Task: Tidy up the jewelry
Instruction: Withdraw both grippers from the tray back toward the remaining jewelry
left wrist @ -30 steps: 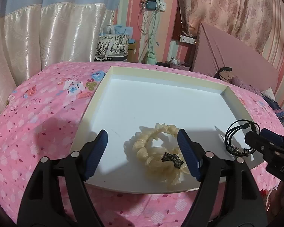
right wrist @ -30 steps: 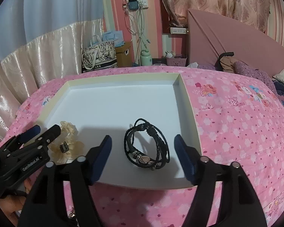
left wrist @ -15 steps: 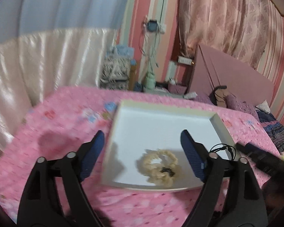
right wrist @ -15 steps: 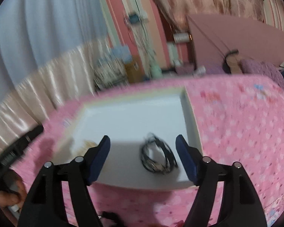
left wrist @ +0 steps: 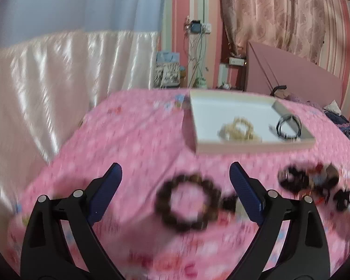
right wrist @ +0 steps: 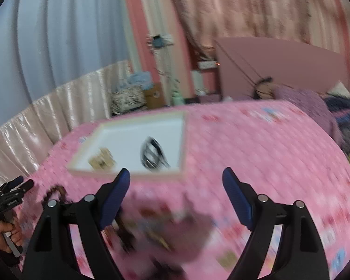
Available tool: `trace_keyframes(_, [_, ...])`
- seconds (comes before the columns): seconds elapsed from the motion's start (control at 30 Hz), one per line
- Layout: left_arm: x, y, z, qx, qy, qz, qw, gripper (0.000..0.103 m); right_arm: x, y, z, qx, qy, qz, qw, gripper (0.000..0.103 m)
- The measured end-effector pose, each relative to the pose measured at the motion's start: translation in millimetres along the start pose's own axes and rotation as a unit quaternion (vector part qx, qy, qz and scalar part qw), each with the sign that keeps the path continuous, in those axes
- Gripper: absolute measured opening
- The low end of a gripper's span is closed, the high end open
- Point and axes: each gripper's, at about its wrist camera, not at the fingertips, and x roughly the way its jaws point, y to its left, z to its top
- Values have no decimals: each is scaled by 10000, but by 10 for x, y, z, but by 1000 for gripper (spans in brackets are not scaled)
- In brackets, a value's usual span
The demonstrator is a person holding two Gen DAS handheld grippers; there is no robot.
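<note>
**Both hand-held grippers empty and wide; two pieces lie in the tray**

Left wrist view, blurred. The left hand-held gripper (left wrist: pixel 176 179) stands wide apart at the bottom of the frame, its jaws having just been opening, with nothing pressed between them. Seen between the blue pads, lower centre, a dark brown beaded bracelet (left wrist: pixel 189 204) lies flat on the pink floral bedspread (left wrist: pixel 133 144). To the lower right sits a small heap of dark jewelry (left wrist: pixel 310 182); single pieces cannot be told apart.

The white tray (left wrist: pixel 207 107) rests on the bedspread, right of centre in the upper half. Inside it, a cream scrunchie (left wrist: pixel 239 129) lies near the front edge, and a black cord bracelet (left wrist: pixel 289 126) lies to its right, apart from it.

Right wrist view, also blurred. The right hand-held gripper (right wrist: pixel 176 182) gapes wide, jaws likewise just opening, holding nothing. A smeared pile of items (right wrist: pixel 165 231) lies on the bedspread below the pads. The tray appears left of centre, the black bracelet on its right side. At the far left edge, a person's hand (right wrist: pixel 2 235) grips the other tool.
</note>
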Motion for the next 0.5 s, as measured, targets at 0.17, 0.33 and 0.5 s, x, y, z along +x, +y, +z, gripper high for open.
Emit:
trace_keyframes(0.17, [-152, 0, -314, -36, 150, -128, 9998, 92, -290, -180, -568, 198, 264, -5, 9995, 82])
trace_keyframes(0.33, [-193, -37, -467, -93, 377, -243, 9989, 92, -247, 50, -946, 35, 576, 244, 9980, 82])
trace_keyframes(0.5, [-156, -124, -544, -52, 653, -326, 9973, 92, -15, 280, -1005, -428, 926, -9, 9948, 81])
